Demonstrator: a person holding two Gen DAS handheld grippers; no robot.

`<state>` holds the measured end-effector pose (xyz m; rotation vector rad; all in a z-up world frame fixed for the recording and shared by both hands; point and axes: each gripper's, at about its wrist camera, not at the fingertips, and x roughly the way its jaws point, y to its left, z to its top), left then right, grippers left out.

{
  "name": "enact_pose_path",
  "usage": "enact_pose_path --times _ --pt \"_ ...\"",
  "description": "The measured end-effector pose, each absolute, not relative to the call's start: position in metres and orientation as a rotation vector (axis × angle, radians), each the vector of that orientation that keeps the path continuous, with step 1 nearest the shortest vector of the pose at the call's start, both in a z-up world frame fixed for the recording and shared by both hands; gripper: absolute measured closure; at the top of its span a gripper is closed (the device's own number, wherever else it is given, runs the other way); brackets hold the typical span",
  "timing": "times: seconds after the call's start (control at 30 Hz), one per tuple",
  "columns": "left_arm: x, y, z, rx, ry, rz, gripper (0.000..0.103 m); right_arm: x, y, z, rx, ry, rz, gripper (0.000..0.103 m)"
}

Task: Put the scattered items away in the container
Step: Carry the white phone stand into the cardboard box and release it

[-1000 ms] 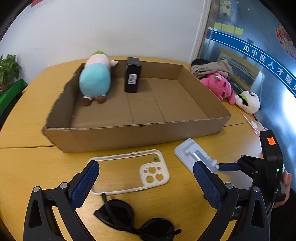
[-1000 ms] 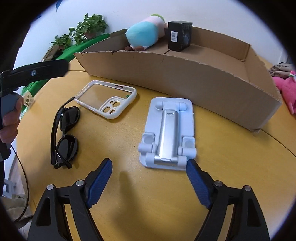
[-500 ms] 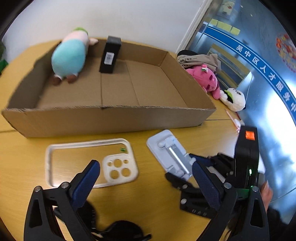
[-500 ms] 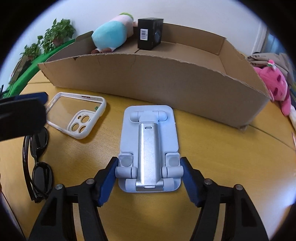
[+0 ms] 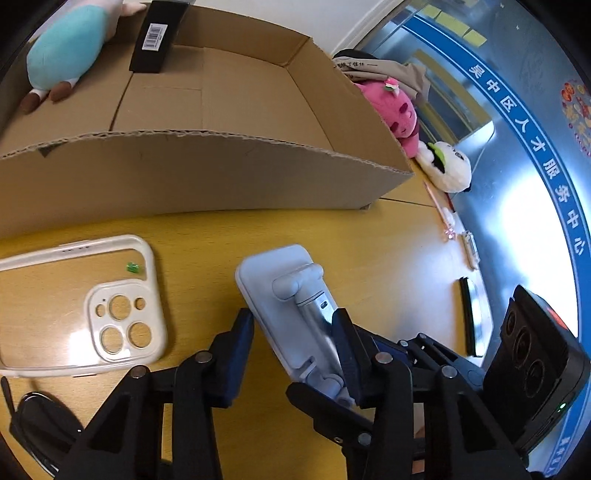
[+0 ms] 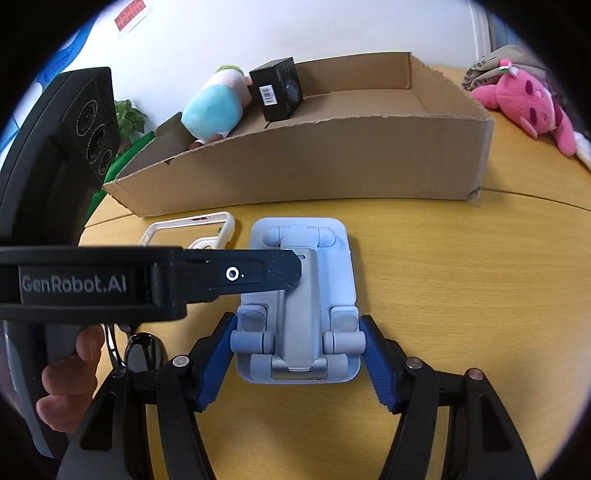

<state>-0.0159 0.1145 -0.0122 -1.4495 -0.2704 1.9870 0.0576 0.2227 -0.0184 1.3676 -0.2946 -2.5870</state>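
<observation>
The folded phone stand (image 6: 301,314) lies flat on the wooden table (image 6: 461,295) just in front of the cardboard box (image 6: 332,158), with the right gripper (image 6: 297,354) clamped across its near, hinged end. The left gripper (image 5: 291,332) has just been closing around the stand's far side; whether its pads press yet I cannot tell. With both tools on one slippery, hinged piece they may collide, or the stand may twist, unfold and slip free during the lift.

You can read "GenRobot.AI" in grey letters on the black body of your left tongs (image 6: 284,275), seen from the right wrist. The blue band (image 5: 546,162) across the glass wall carries white Chinese characters "人才服务中心". The black box (image 5: 157,35) bears a barcode label, too small to read.
</observation>
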Motion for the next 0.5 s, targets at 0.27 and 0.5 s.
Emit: enact_pose_path --times 0.27,0.5 --pt "-0.025 0.111 0.023 -1.354 -0.276 2.011 0.061 0.054 0.220 0.012 1.284 -0.243 -2.655 0.039" --pt "-0.053 0.115 0.071 -1.242 -0.236 2.040 0.061 0.036 0.225 0.057 1.190 -0.191 -2.724 0.039"
